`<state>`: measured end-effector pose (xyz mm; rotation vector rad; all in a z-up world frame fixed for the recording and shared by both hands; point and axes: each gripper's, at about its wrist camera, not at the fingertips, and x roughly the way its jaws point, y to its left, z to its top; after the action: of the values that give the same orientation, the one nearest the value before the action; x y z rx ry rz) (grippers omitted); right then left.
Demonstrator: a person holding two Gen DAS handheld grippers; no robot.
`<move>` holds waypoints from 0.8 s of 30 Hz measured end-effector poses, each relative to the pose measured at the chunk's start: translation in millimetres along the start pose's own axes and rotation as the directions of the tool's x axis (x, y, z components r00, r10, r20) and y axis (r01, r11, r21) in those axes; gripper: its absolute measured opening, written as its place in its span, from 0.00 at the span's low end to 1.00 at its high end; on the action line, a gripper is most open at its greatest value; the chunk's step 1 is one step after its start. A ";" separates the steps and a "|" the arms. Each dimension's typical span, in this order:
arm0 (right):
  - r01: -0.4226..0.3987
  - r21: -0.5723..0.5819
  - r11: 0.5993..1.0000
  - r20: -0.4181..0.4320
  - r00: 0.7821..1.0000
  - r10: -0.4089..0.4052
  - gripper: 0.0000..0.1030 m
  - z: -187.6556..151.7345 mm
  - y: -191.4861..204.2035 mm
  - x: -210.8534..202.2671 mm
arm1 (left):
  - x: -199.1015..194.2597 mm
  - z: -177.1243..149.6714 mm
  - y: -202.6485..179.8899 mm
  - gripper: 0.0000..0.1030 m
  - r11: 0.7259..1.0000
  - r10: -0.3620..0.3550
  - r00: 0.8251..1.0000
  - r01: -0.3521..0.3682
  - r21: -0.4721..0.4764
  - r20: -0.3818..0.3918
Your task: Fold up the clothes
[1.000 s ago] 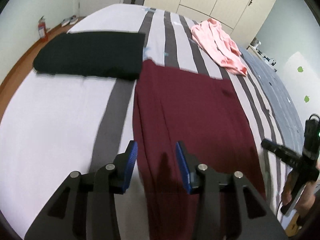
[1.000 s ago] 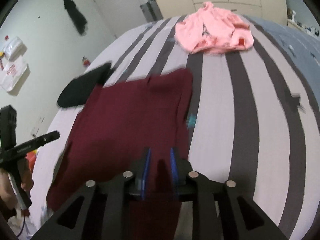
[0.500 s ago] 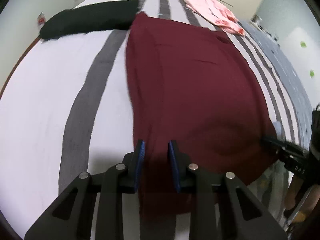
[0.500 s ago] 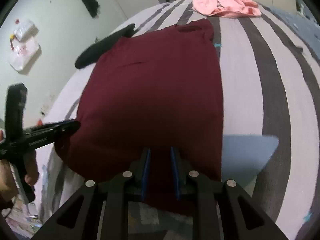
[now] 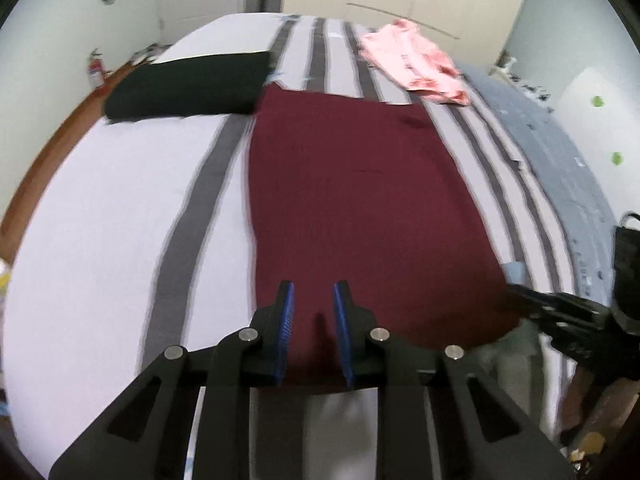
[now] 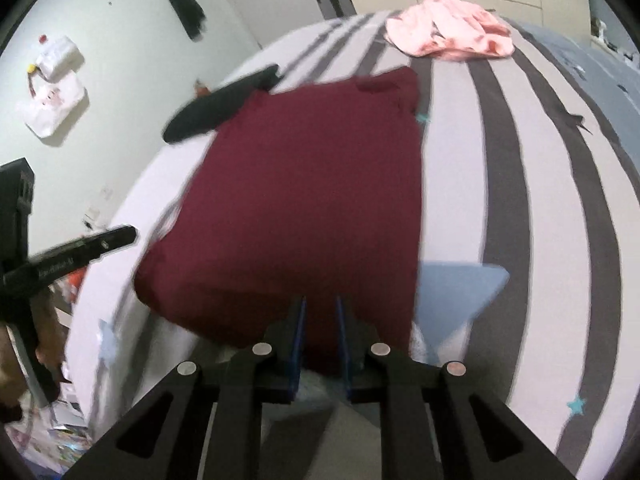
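From the left wrist, the left gripper [image 5: 314, 300] has its blue fingers [image 5: 285, 320] set a narrow gap apart over the near hem of the maroon garment [image 5: 360, 208]; the cloth runs between them, but whether they pinch it cannot be told. The garment lies flat on the striped bed [image 5: 132, 220] and stretches away ahead of the fingers. Ahead and to the left, a folded black garment [image 5: 188, 84] touches the maroon one's far left corner. Ahead and to the right, well apart, lies a crumpled pink garment [image 5: 416, 64]. The right gripper [image 5: 560, 312] shows to the right, at the maroon cloth's near right corner.

From the right wrist, the right gripper [image 6: 320, 320] has its fingers [image 6: 298, 328] nearly closed, with the maroon garment's [image 6: 312, 184] near edge between them. The black garment [image 6: 220, 104] lies ahead-left, the pink garment [image 6: 452, 36] far ahead-right. A pale blue triangle [image 6: 460, 288] printed on the bed [image 6: 520, 200] sits just right of the fingers. The left gripper [image 6: 80, 252] reaches in at far left.
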<state>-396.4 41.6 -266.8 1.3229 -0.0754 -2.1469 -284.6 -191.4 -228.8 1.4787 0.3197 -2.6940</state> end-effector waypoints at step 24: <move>0.010 0.007 1.000 -0.026 1.000 -0.010 0.00 -20.6 -23.6 28.6 | 39.3 -11.0 29.3 0.02 0.999 0.020 0.997 -0.022 -0.028 -0.075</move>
<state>-399.4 51.2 -308.1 1.3573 -0.0656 -2.1392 -292.5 -215.6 -272.0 1.5682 0.3439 -2.6112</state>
